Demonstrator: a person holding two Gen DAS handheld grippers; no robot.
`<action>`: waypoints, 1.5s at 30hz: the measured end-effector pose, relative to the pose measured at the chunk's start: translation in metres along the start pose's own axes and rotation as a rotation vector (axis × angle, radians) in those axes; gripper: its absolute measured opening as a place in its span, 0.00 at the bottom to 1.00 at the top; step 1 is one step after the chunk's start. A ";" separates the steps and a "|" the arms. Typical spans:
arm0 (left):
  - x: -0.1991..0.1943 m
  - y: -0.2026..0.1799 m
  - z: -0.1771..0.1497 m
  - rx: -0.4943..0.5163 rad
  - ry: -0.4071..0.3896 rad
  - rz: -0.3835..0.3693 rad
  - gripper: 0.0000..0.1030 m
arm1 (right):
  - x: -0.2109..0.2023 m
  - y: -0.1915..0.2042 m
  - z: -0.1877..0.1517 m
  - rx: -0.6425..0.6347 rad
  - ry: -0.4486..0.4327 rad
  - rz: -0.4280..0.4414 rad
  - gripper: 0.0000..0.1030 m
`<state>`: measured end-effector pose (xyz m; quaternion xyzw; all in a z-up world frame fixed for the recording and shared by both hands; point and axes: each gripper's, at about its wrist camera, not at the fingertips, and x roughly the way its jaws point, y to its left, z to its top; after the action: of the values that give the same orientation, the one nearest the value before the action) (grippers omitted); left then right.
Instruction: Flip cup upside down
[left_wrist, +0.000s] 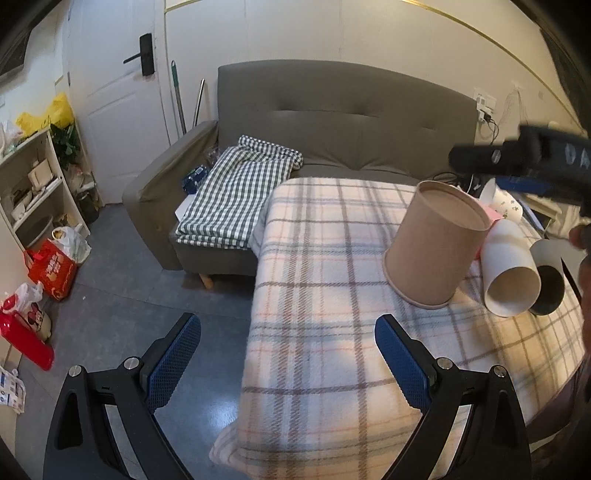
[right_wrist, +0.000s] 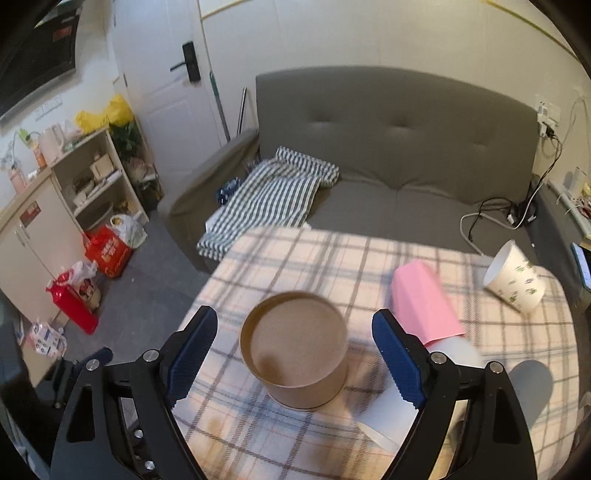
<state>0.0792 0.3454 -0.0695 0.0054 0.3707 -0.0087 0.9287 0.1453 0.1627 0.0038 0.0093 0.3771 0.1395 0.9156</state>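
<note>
A brown paper cup (left_wrist: 432, 247) stands upside down, base up, on the plaid tablecloth (left_wrist: 325, 332). In the right wrist view the cup (right_wrist: 295, 350) sits between and just beyond the open fingers of my right gripper (right_wrist: 293, 354), which hovers above it without touching. My left gripper (left_wrist: 288, 358) is open and empty over the table's left edge, well short of the cup. The right gripper's black body (left_wrist: 524, 158) shows blurred above the cup in the left wrist view.
A white cup (left_wrist: 509, 273) and a dark-lined cup (left_wrist: 550, 273) lie on their sides right of the brown cup. A pink cup (right_wrist: 424, 302) and a white printed cup (right_wrist: 515, 277) lie further back. A grey sofa (right_wrist: 388, 155) stands behind the table.
</note>
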 end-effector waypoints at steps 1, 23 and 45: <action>-0.003 -0.003 0.000 0.008 -0.009 -0.006 0.95 | -0.006 -0.002 0.001 0.004 -0.010 0.000 0.84; -0.094 -0.065 0.003 -0.087 -0.191 -0.063 0.95 | -0.144 -0.072 -0.073 -0.038 -0.247 -0.138 0.94; -0.106 -0.073 -0.014 -0.065 -0.252 0.031 0.99 | -0.131 -0.077 -0.104 -0.010 -0.243 -0.161 1.00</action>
<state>-0.0088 0.2742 -0.0073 -0.0202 0.2511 0.0169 0.9676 0.0043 0.0453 0.0101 -0.0089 0.2623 0.0653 0.9627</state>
